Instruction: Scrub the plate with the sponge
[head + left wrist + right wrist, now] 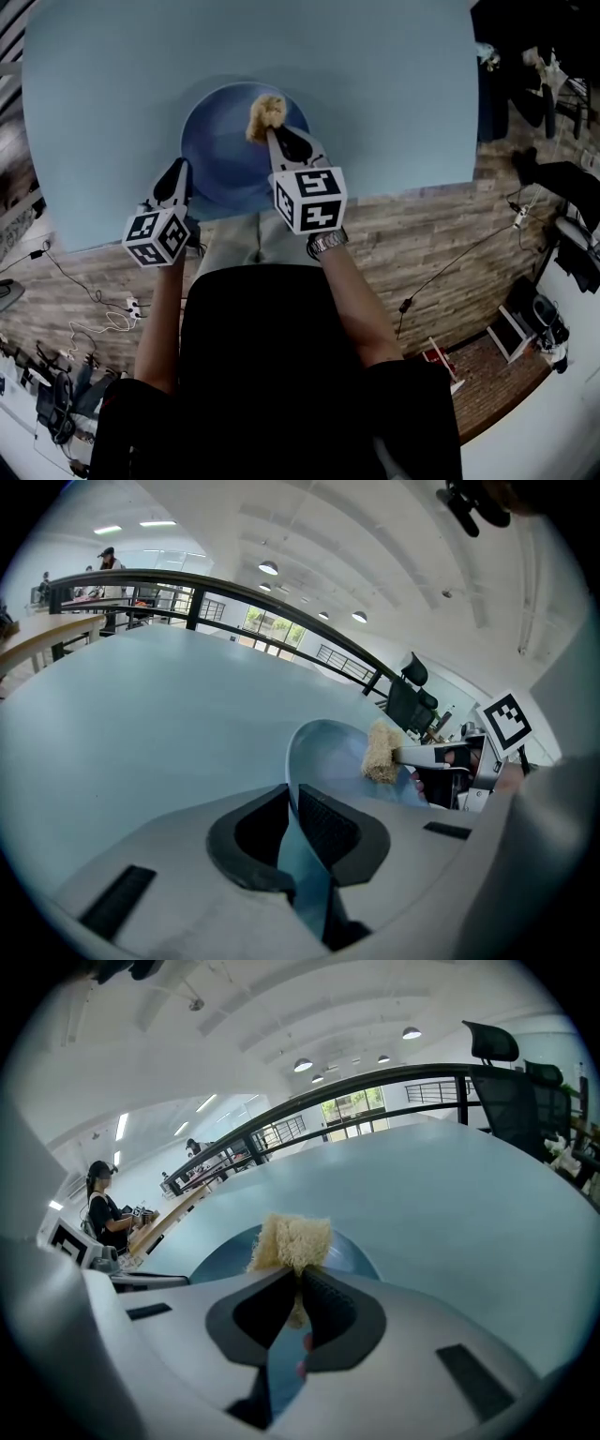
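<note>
Plate (217,155): round and blue. It lies on the light-blue surface (394,84), close to the near edge and directly in front of me. The hollow face points up. Being round, it has no long axis of its own, and I cannot tell whether the gripped side is raised off the surface.

Left gripper (178,173): the jaws are closed on the plate rim at its near-left side, and the rim runs edge-on between the two pads. I judge that this hold is there to anchor the plate, so that the scrubbing force does not slide or spin it across the smooth surface.

Right gripper (277,136): the jaws are pinched narrow on the sponge (266,114), a pale, coarse, fibrous pad. The rear part of the sponge is clamped between the pads and most of it projects past the jaw tips. Its long axis therefore follows the line of the jaws and points away from me. This leaves the free end as the working face and keeps the hard jaw tips off the plate.

The sponge sits over the far half of the plate, inside the rim. It appears to be touching the plate face.
</note>
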Action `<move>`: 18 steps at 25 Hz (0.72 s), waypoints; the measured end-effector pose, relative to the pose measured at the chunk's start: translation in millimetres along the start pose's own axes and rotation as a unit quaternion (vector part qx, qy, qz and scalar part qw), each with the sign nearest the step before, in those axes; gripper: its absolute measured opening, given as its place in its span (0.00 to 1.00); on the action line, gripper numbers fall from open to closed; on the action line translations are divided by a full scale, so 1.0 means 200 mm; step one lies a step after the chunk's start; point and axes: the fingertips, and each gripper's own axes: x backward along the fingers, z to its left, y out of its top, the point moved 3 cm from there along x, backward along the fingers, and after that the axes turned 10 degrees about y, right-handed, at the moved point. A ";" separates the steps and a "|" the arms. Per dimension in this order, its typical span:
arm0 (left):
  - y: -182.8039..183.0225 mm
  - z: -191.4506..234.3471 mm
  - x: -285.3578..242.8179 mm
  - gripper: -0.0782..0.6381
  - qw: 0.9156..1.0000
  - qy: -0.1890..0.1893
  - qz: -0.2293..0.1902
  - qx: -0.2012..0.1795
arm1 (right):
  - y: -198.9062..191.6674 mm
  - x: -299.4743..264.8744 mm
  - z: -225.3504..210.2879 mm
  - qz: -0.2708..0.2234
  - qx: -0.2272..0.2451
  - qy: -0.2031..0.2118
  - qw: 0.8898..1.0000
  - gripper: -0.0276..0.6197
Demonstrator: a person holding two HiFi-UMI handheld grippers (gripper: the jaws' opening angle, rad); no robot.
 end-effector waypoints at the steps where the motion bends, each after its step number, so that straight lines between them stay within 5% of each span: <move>1: 0.00 0.00 0.00 0.11 1.000 0.000 0.000 -0.001 | 0.00 0.01 -0.01 0.001 0.001 -0.005 1.000 0.09; 18: -0.01 -0.02 0.00 0.11 1.000 0.004 -0.001 0.000 | -0.01 0.16 -0.14 -0.014 -0.027 -0.052 0.998 0.09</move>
